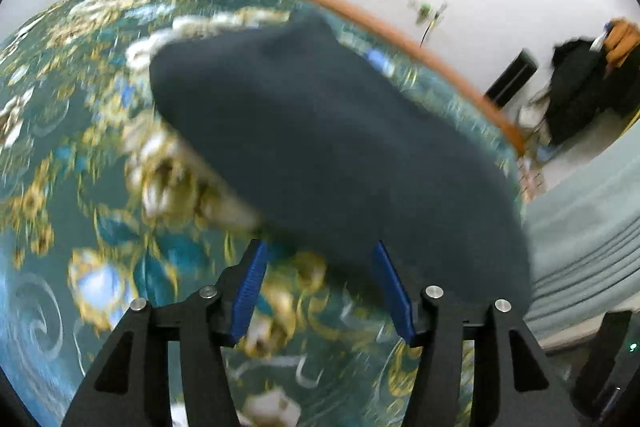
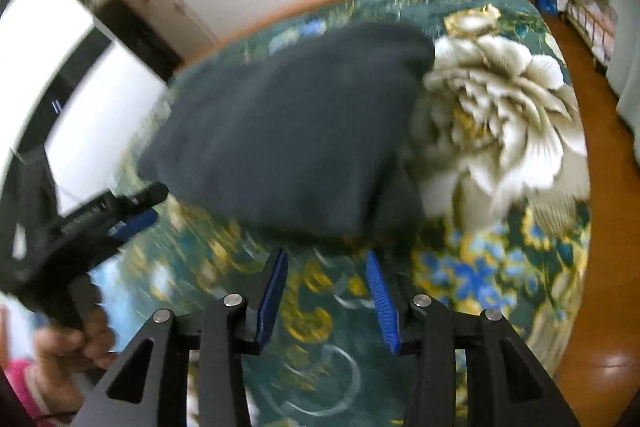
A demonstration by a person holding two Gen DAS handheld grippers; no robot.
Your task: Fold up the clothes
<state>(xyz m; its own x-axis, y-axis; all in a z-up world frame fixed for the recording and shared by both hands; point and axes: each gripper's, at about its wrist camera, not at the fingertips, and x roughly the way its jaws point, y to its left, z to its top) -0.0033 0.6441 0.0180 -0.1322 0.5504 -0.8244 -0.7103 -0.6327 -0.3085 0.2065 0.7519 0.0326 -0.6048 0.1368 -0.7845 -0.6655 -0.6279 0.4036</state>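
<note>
one dark garment (image 1: pixel 320 147) bunched into a compact mound on the floral bed cover (image 1: pixel 80 187), just ahead of two claws: left claw (image 1: pixel 320 287) wide and empty, right claw (image 2: pixel 326 295) likewise wide, gripping nothing. fits either a crumpled piece awaiting folding or a finished bundle just released. too blurred to pick out folds or edges.

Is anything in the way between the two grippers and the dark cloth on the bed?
Nothing visible. The dark cloth lies on the flowered bedspread, just ahead of the open right gripper and the open left gripper, with only bare bedspread between.
</note>
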